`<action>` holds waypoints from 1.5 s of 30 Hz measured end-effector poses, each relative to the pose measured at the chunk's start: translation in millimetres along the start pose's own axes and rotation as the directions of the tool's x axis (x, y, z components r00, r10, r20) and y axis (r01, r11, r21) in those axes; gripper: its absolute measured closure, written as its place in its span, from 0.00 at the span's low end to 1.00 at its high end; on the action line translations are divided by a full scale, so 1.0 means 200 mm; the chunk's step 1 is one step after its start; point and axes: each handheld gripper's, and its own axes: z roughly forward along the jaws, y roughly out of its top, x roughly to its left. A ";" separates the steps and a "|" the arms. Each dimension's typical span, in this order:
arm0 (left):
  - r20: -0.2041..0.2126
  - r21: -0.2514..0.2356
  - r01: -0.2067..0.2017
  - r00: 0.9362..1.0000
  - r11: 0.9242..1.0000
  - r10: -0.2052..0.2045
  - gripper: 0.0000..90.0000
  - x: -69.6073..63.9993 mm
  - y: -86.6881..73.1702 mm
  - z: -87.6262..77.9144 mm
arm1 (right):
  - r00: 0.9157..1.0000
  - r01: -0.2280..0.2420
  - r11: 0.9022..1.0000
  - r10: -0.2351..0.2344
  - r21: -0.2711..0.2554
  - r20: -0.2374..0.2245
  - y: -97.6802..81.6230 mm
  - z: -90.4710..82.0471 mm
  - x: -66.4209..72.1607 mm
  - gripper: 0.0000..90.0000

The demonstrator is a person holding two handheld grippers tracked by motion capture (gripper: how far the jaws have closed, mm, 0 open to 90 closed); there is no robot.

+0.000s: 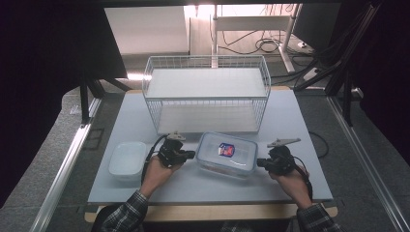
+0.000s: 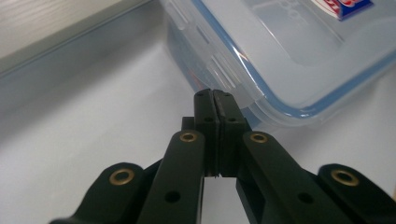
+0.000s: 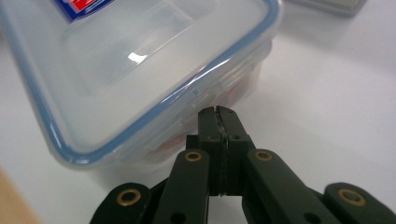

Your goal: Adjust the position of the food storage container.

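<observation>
A clear lidded container (image 1: 227, 153) with a blue seal and a red and blue label lies on the white table (image 1: 193, 186), front centre. My left gripper (image 1: 192, 154) is at its left end and my right gripper (image 1: 259, 163) at its right end. In the left gripper view the gripper (image 2: 215, 93) is shut, its tips against the container's (image 2: 289, 51) side latch flap (image 2: 224, 70). In the right gripper view the gripper (image 3: 218, 111) is shut too, its tips at the latch (image 3: 205, 95) on the container's (image 3: 121, 60) wall. Something reddish shows through that wall.
A white wire basket (image 1: 207, 94) with a flat shelf stands at the back centre of the table. A smaller pale open tub (image 1: 127, 159) sits left of my left hand. Cables and stand legs lie on the floor beyond the table.
</observation>
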 end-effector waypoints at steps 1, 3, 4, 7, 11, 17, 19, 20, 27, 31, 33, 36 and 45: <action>0.000 -0.001 0.009 1.000 1.000 -0.009 1.00 0.00 -0.01 -0.01 | 1.000 -0.002 1.000 0.002 -0.004 -0.004 0.02 0.02 -0.01 0.99; -0.004 0.003 0.017 1.000 1.000 -0.017 1.00 0.00 -0.03 -0.03 | 1.000 0.000 1.000 0.000 -0.004 -0.005 0.05 0.05 -0.02 0.99; -0.010 0.010 0.020 1.000 1.000 -0.020 1.00 -0.01 -0.04 -0.03 | 1.000 0.003 1.000 -0.003 -0.002 -0.006 0.07 0.06 -0.02 0.99; -0.027 0.031 0.010 1.000 0.999 -0.009 0.98 -0.03 -0.08 -0.04 | 1.000 0.021 1.000 -0.021 0.000 -0.020 0.10 0.10 -0.01 0.99; -0.070 0.025 -0.013 0.997 1.000 0.015 1.00 -0.07 -0.10 -0.06 | 0.998 0.050 0.999 -0.050 -0.004 -0.030 0.11 0.12 0.02 0.99; -0.068 0.015 -0.005 0.998 1.000 0.006 1.00 -0.09 -0.12 -0.08 | 0.998 0.063 0.998 -0.064 -0.017 -0.026 0.09 0.11 0.03 0.99; -0.066 0.013 -0.001 0.998 1.000 0.002 1.00 -0.09 -0.12 -0.08 | 0.997 0.071 0.997 -0.071 -0.023 -0.021 0.09 0.11 0.03 0.99; -0.064 0.016 0.001 0.998 1.000 0.000 1.00 -0.09 -0.13 -0.07 | 0.997 0.070 0.997 -0.071 -0.026 -0.019 0.10 0.12 0.03 0.99; -0.063 0.013 0.000 0.998 1.000 0.001 0.97 -0.09 -0.16 -0.10 | 0.996 0.082 0.996 -0.083 -0.034 -0.030 0.11 0.13 0.01 0.99; -0.111 -0.025 0.012 0.994 1.000 -0.015 0.84 -0.07 -0.19 -0.17 | 0.995 0.097 0.994 -0.098 -0.051 -0.014 0.09 0.07 0.02 0.90; -0.109 -0.048 0.006 0.994 0.999 -0.011 0.72 -0.07 -0.20 -0.19 | 0.995 0.103 0.992 -0.103 -0.075 -0.006 0.08 0.02 0.02 0.84; -0.118 -0.069 -0.023 0.993 0.997 0.015 0.56 -0.07 -0.22 -0.22 | 0.993 0.119 0.986 -0.119 -0.120 0.002 0.06 -0.05 0.02 0.71; -0.068 -0.093 -0.033 0.997 0.995 0.027 0.22 -0.07 -0.27 -0.25 | 0.993 0.098 0.978 -0.109 -0.185 -0.054 0.00 -0.10 0.03 0.18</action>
